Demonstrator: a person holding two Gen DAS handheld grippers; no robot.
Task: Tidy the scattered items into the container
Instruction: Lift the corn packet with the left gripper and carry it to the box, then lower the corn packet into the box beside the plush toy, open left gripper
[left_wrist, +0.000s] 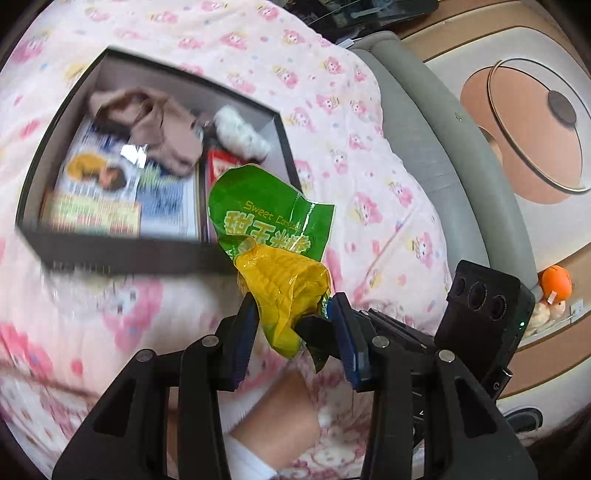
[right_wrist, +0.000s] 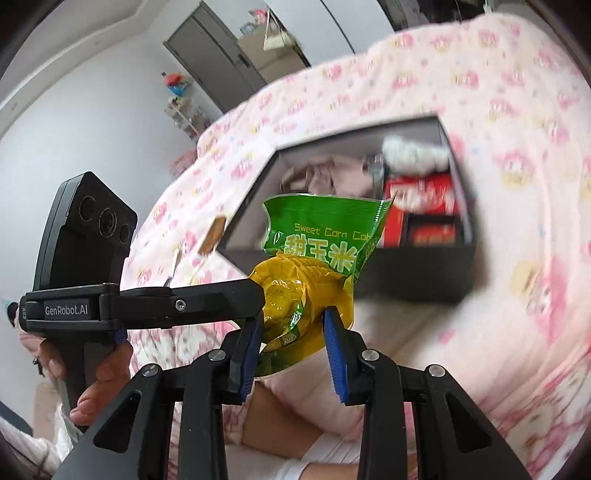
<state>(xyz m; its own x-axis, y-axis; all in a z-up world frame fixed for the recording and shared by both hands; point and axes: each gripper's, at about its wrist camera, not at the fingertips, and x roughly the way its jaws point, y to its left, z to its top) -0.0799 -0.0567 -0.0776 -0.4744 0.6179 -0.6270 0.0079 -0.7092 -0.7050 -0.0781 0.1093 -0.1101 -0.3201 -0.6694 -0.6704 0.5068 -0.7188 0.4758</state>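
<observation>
A green and yellow sweet corn packet is held up in front of a dark open box on the pink bed. My left gripper is shut on the packet's yellow end. My right gripper also has its blue pads around the same packet, apparently shut on it. The left gripper's finger reaches in from the left in the right wrist view. The box holds a beige cloth, a white fluffy item, a magazine and red packets.
The pink patterned quilt covers the bed. A grey bed edge runs on the right, with a round-patterned floor rug and an orange plush toy beyond. A small tan item lies on the quilt left of the box.
</observation>
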